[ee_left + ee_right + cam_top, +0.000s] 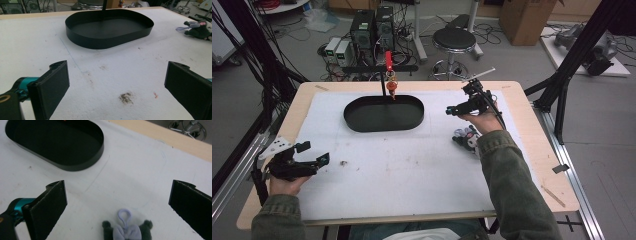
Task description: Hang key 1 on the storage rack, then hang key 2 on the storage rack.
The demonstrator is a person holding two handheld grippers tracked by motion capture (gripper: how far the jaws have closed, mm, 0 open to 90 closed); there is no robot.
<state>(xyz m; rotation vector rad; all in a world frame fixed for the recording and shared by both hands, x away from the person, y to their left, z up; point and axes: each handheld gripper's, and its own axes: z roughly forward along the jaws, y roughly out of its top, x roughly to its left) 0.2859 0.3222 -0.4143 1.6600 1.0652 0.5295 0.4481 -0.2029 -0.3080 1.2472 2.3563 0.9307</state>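
White table: both grippers' fingers spread; right gripper over what seems a plush toy.

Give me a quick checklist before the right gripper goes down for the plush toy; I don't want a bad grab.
1. Right gripper open: ok, fingers wide apart.
2. Plush toy between the fingers: ok, it lies low and centred in the right gripper view, though partly cut off by the frame edge.
3. Toy free of other things: ok, bare white mat around it.
4. Toy's loop clear of the fingers: ok.
5. Tray ready to take it: ok, nothing seen lying inside; a black post rises at its far rim.
6. Left gripper out of the way: ok, open at the mat's left edge.
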